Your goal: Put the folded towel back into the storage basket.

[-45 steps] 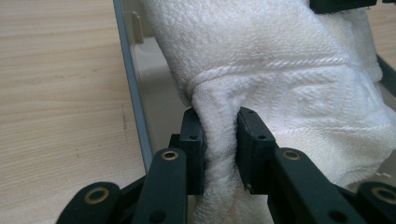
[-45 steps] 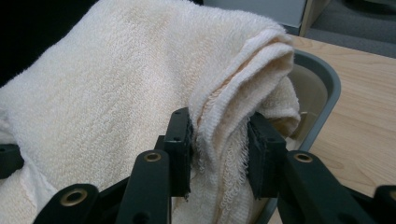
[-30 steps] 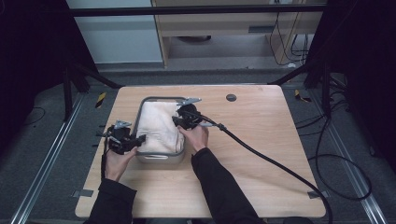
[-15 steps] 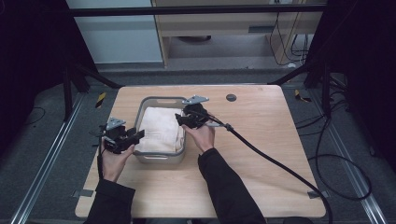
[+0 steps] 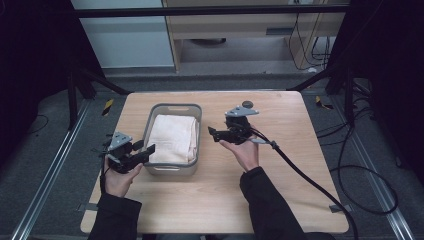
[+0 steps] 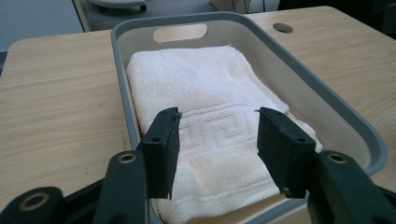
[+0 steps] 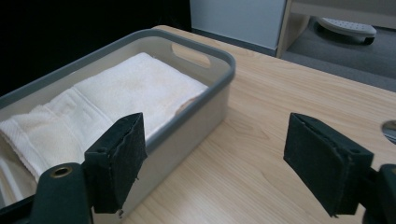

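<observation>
We see a white folded towel, terry texture, with a woven Greek-key band and a ribbed border stripe near its front edge; under the high view's light it reads cream. We read the bin as grey: darker grey rim, paler translucent-looking grey walls. Table is light wood laminate with fine grain lines, plus a dark round grommet hole. Left gripper is black, matte pads, brass-coloured rivets on the arms. Right gripper is the same black with one brass rivet, grey plate on top. Sleeves are black. Cable is black. Floor is dark grey.
</observation>
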A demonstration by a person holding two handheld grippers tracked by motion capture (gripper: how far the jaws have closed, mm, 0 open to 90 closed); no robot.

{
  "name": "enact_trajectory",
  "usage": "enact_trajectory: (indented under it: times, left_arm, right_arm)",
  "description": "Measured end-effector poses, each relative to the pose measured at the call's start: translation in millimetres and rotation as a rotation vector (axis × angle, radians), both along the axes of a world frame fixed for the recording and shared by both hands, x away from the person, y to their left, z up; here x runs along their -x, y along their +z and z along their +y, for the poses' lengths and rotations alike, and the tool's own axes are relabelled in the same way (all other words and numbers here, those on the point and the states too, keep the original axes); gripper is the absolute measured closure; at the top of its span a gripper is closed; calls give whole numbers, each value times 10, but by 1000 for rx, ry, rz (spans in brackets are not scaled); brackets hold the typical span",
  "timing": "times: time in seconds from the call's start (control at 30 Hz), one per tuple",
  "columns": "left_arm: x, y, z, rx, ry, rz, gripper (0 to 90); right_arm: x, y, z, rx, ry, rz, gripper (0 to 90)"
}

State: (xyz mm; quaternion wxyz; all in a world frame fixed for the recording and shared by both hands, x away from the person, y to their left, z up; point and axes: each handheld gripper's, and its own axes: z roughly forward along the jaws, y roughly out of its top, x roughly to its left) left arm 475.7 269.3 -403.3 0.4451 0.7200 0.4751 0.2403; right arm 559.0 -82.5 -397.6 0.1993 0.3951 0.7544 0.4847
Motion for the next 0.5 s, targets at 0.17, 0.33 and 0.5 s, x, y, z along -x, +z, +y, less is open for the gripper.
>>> enact_trajectory:
  times: [0.17, 0.33, 0.5]
  left_arm:
    - [45, -4, -23, 2, -6, -13, 439]
    - [87, -19, -69, -16, -16, -36, 389]
    - [166, -47, -74, -30, -23, -49, 349]
  right_arm:
    - [150, -41, -314, 18, -22, -1, 187]
    - [301, -135, -631, -13, -44, 13, 170]
    - [469, -264, -940, -8, -60, 23, 140]
